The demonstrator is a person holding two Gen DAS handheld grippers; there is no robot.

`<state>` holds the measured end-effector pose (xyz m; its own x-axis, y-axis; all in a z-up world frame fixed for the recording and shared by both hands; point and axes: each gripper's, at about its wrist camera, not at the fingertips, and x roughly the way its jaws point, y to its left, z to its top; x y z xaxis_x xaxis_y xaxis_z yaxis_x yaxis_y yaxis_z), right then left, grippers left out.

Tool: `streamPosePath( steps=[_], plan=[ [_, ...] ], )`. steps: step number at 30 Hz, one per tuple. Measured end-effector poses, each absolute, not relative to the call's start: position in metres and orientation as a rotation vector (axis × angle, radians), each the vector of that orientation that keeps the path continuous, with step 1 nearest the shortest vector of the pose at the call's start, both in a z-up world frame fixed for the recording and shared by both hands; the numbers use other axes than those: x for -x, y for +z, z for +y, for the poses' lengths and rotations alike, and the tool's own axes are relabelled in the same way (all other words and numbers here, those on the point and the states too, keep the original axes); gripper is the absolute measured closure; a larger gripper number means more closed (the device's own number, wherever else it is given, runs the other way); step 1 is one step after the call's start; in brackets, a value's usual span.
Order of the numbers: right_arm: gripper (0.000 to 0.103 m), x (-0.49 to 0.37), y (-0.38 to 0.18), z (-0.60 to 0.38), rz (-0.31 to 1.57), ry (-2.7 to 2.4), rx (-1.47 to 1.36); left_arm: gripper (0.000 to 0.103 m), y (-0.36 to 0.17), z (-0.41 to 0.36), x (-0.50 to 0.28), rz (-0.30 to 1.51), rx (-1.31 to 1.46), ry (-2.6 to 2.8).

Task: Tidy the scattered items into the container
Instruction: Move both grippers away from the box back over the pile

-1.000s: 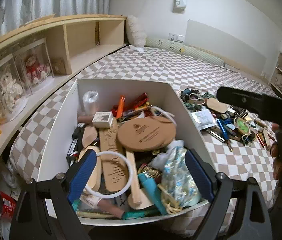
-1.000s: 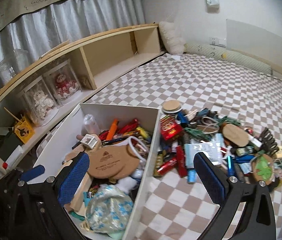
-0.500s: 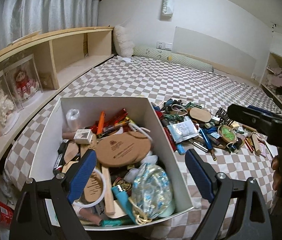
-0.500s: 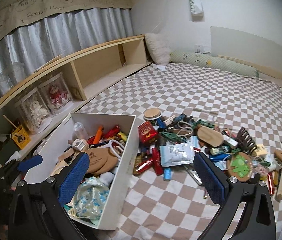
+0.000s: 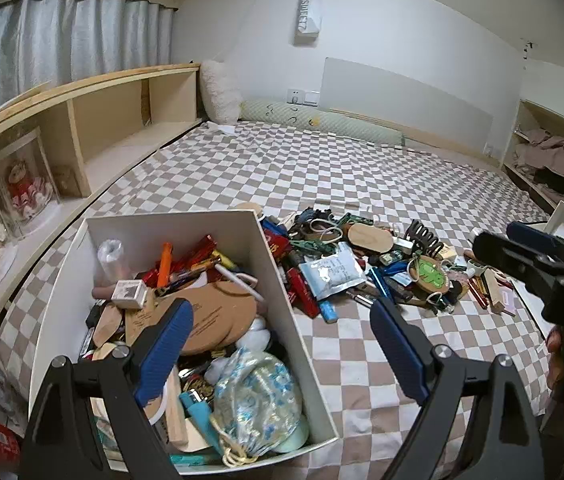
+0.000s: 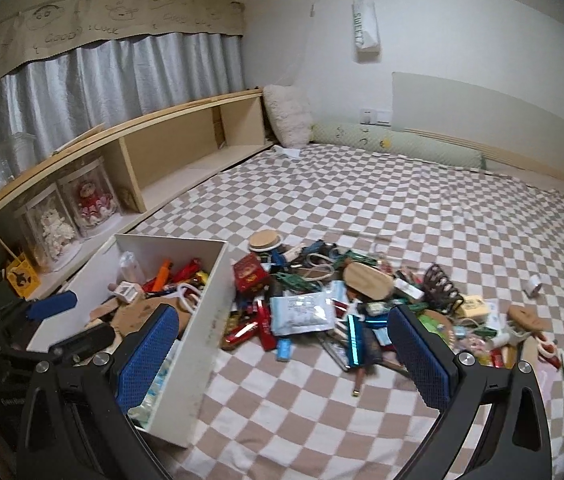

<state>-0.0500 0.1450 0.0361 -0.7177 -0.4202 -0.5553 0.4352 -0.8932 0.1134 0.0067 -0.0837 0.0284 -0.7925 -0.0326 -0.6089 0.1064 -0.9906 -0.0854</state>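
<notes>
White walls [image 6: 461, 32], grey curtains [image 6: 114, 80] w/ wood shelf [image 6: 186, 140], checkered bed cover [image 6: 401, 200].

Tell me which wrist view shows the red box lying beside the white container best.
The right wrist view: the red box lies in full sight, its printed top facing the camera, just outside the white container. In the left wrist view only a sliver of the red box shows past the container's wall.
</notes>
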Motion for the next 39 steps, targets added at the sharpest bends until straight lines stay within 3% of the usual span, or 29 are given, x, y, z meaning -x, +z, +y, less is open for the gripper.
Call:
streamPosePath(
  steps=[27, 39],
  plan=[
    [0.000, 0.061, 0.022, 0.251, -0.053, -2.732, -0.835, 0.013, 0.026, -0.024, 0.045, 0.191, -0.956, -3.023],
    [0.000, 0.075, -0.001, 0.286, -0.095, -2.786, -0.885, 0.013, 0.000, 0.009, 0.077, 0.122, -0.987, -3.022]
  ],
)
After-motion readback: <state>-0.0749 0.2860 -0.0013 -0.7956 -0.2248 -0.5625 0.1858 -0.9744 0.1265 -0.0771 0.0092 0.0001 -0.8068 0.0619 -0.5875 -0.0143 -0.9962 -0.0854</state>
